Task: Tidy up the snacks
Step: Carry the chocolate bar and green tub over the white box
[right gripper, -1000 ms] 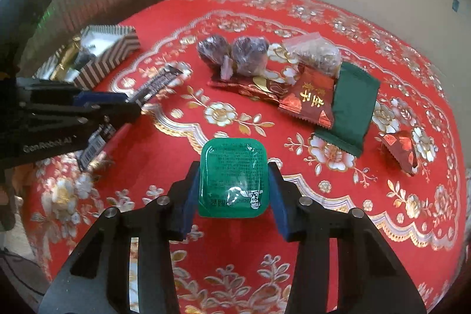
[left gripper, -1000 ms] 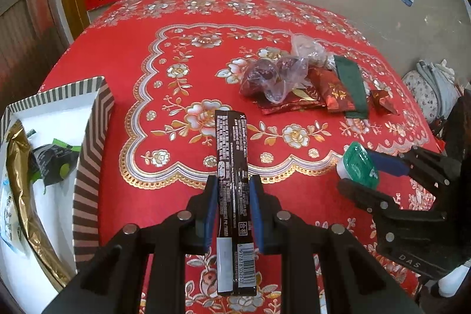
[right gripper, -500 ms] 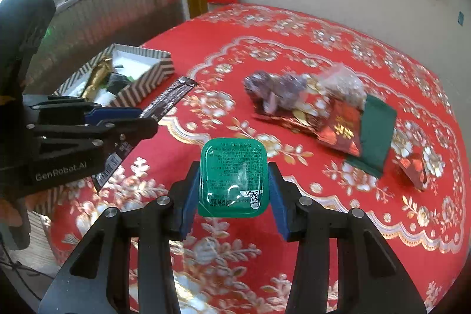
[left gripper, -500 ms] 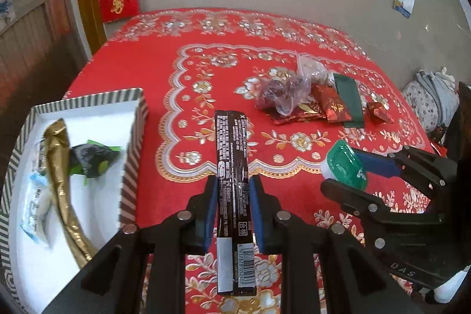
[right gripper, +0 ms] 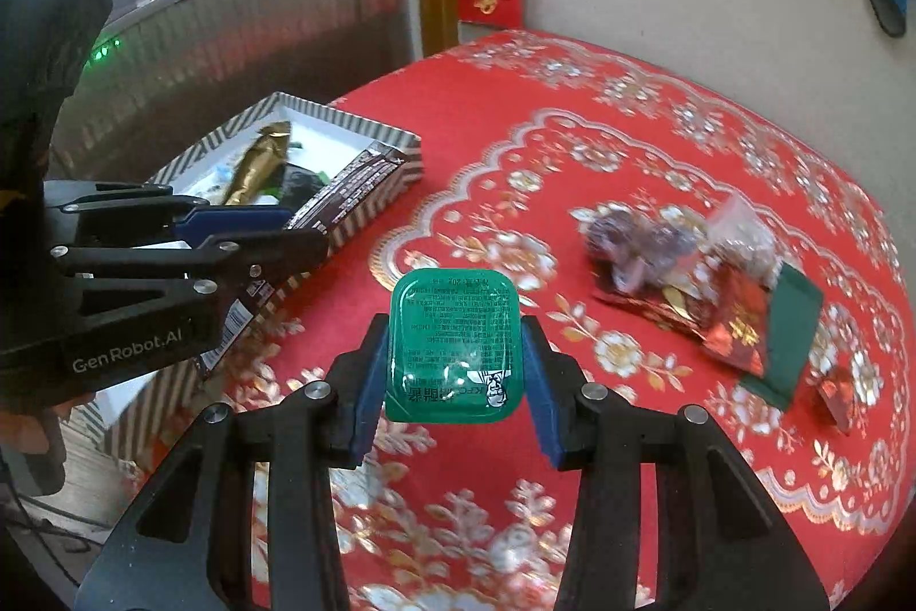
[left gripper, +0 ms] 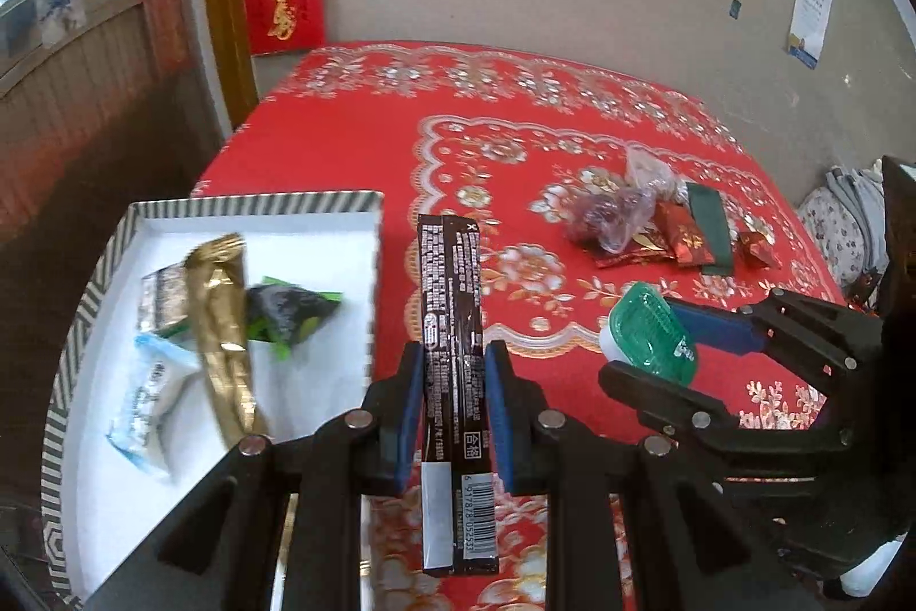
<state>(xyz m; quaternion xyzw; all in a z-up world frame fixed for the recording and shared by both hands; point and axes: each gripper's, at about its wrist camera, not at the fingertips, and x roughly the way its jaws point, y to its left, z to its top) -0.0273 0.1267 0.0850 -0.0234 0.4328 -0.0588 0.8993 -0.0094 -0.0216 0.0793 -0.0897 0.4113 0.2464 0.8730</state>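
Left gripper (left gripper: 452, 370) is clamped tight on the long dark snack bar (left gripper: 452, 324), which sticks out well past the fingertips, striped box (left gripper: 257, 201) just off to their left. Right gripper (right gripper: 455, 370), partway open, pinches the green sauce cup (right gripper: 455, 342); the loose snack pile (right gripper: 704, 290) lies beyond, to the right.

Open red tabletop (left gripper: 355, 141) is seen upper centre. Passage at left is blocked by the striped box (left gripper: 252, 201); a snack pile (left gripper: 647, 224) crowds the right.
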